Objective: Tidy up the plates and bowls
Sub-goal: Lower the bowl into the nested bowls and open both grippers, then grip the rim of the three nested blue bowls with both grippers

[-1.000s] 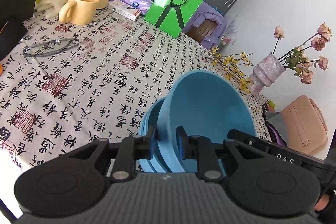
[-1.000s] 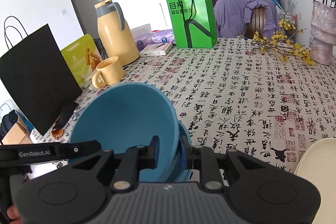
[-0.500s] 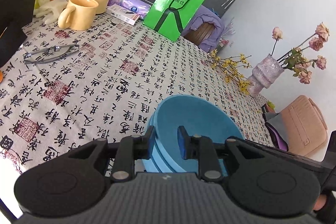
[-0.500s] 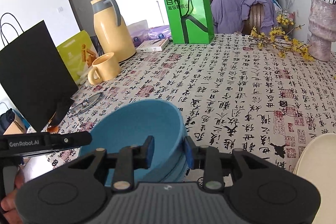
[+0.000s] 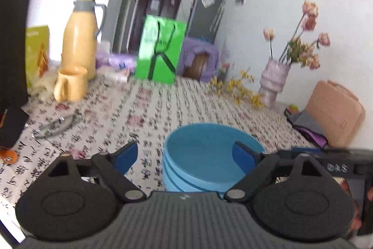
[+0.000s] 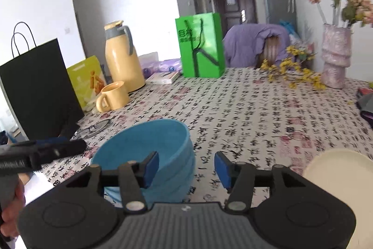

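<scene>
A stack of blue bowls (image 5: 205, 162) stands on the patterned tablecloth, nested upright; it also shows in the right wrist view (image 6: 149, 151). My left gripper (image 5: 185, 155) is open and empty, its jaws spread to either side of the stack's near rim. My right gripper (image 6: 185, 166) is open and empty, its left finger in front of the stack, its right finger off to the side. A cream plate (image 6: 338, 169) lies at the lower right of the right wrist view.
A yellow mug (image 6: 114, 96), a yellow thermos (image 6: 121, 55), a green bag (image 6: 200, 46), a black bag (image 6: 35, 85) and glasses (image 6: 93, 126) stand to the left and back. A vase with flowers (image 6: 335, 60) and yellow sprigs are at the right.
Both grippers have opened and let go of the top blue bowl, which now sits level in the stack. Both grippers have drawn back and tilted up.
</scene>
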A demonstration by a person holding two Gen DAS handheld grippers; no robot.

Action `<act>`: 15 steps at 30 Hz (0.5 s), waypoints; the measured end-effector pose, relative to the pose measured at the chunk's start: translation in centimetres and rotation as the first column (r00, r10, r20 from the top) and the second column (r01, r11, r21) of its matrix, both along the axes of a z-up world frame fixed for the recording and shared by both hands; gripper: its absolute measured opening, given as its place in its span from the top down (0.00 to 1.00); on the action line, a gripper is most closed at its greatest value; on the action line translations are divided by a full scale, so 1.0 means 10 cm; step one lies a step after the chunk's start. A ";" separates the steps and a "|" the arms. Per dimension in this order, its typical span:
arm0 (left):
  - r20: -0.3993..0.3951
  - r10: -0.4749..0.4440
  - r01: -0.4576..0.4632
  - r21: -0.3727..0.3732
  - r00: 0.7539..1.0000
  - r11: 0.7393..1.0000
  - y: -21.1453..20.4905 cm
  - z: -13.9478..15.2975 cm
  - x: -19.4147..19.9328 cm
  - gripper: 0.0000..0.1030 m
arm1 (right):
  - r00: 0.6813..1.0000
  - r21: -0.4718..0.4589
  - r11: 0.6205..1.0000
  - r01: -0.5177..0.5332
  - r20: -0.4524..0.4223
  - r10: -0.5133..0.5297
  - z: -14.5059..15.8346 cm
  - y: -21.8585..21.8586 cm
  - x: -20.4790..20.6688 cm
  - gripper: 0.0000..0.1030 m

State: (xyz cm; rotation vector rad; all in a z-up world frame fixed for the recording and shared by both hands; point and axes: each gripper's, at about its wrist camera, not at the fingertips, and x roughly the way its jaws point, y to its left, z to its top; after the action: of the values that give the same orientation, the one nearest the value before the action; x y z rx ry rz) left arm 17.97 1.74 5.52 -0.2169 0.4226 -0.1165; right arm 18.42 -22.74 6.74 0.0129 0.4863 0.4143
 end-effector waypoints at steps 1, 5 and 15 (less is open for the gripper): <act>0.020 0.016 -0.016 0.007 1.000 1.000 0.01 -0.02 -0.06 0.07 | 1.000 0.012 1.000 0.003 0.011 -0.003 -0.02 -0.03 -0.07 0.46; 0.037 0.039 -0.041 0.066 0.999 0.997 0.07 -0.13 -0.31 0.05 | 0.998 0.031 0.999 0.009 0.057 -0.011 -0.12 -0.13 -0.38 0.44; 0.014 0.055 -0.056 0.088 0.998 0.995 0.13 -0.38 -0.92 0.00 | 0.960 -0.087 0.995 0.041 0.281 -0.015 -0.43 -0.04 -1.33 0.23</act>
State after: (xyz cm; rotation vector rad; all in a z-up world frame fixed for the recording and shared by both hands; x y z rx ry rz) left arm 8.78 3.01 1.71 -0.1408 0.4088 -0.0441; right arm 5.10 -23.18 2.46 -0.1265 0.2247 0.3587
